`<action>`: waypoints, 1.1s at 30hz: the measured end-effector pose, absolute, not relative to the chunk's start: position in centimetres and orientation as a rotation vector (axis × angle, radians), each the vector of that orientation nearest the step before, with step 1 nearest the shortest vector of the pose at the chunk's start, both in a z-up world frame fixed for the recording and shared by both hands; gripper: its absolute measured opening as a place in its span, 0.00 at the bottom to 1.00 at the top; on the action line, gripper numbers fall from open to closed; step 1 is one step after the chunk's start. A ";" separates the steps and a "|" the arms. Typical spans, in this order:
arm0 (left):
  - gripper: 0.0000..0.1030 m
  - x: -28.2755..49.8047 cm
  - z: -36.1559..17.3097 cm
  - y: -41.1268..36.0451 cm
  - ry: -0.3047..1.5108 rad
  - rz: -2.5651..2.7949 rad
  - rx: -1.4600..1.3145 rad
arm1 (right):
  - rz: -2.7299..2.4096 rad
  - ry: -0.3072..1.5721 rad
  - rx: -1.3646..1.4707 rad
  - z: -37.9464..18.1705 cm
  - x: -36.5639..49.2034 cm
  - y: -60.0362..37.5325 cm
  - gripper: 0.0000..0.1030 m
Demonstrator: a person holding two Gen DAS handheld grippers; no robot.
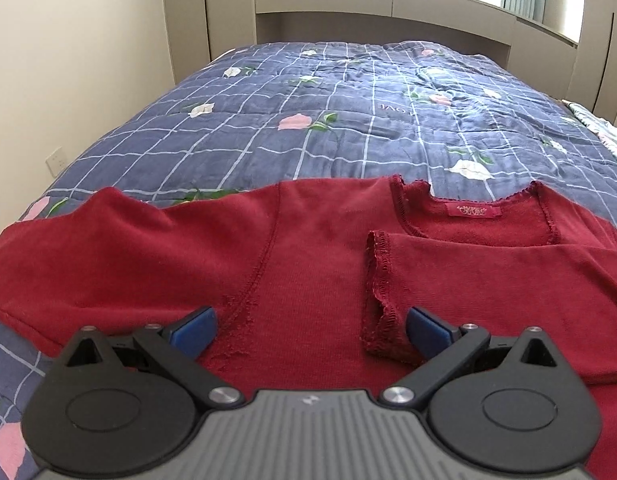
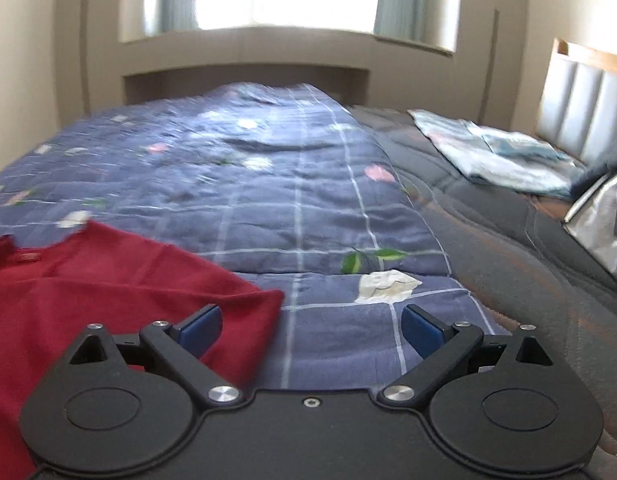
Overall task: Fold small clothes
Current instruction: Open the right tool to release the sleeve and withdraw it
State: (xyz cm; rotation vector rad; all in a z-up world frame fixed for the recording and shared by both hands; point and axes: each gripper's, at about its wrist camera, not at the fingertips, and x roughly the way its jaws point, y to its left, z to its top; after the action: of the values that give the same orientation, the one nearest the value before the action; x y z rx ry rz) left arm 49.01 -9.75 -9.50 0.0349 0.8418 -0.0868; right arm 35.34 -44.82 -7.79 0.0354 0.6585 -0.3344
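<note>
Left wrist: ribbed red knit top (image 1: 316, 264) on quilted checked bedspread (image 1: 348, 120).

Left gripper (image 1: 310, 330) and right gripper (image 2: 311, 330), jaws wide apart

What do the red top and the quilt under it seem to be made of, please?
Red top: looks like a soft, matte knit, probably cotton jersey; fine ribs show in the cloth, and the sleeve cuff has a looped, overlocked edge.

Quilt: seems to be padded woven cotton, matte and printed with a grid and flowers; stitched lines leave it puffy and wrinkled. The fibre itself cannot be told.
</note>
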 end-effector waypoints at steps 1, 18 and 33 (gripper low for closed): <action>1.00 49.0 -9.5 -9.7 0.841 -0.087 0.036 | -0.310 0.651 0.034 -7.2 34.4 -44.4 0.95; 1.00 49.1 -9.9 -10.0 0.867 -0.062 0.039 | -0.287 0.571 -0.457 -9.7 28.5 -35.0 0.99; 1.00 49.3 -10.1 -9.9 0.871 -0.062 0.039 | -0.468 0.622 -0.399 -10.4 29.2 -37.6 0.99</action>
State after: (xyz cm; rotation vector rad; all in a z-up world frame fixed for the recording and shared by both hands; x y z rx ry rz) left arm 49.26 -9.92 -10.06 0.0392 0.8715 -0.0622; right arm 29.16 -37.61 -10.42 -0.3994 0.6219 -0.4675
